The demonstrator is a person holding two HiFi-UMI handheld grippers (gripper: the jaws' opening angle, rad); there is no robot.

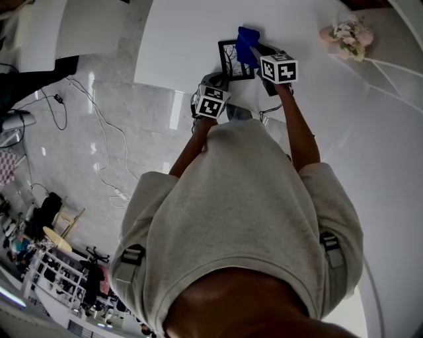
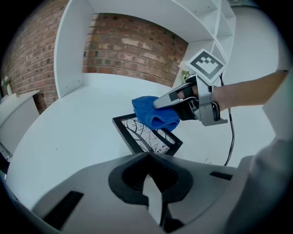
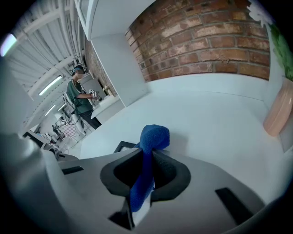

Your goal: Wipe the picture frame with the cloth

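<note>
A black picture frame (image 1: pixel 232 61) with a branch print lies tilted on the white table (image 1: pixel 185 39). In the left gripper view its near corner (image 2: pixel 145 137) runs into the tips of my left gripper (image 2: pixel 149 157), which is shut on it. My right gripper (image 1: pixel 254 54) is shut on a blue cloth (image 1: pixel 248 41). The cloth (image 2: pixel 153 115) presses on the frame's upper right part. In the right gripper view the cloth (image 3: pixel 153 136) bulges out past the jaws, and a frame corner (image 3: pixel 122 146) shows just to its left.
A pink vase with pale flowers (image 1: pixel 347 34) stands at the table's far right, also seen as the vase (image 3: pixel 277 114). White shelving (image 2: pixel 137 13) and a brick wall (image 2: pixel 132 52) rise behind. A black cable (image 2: pixel 230 137) hangs from the right gripper. A person (image 3: pixel 80 103) stands far off.
</note>
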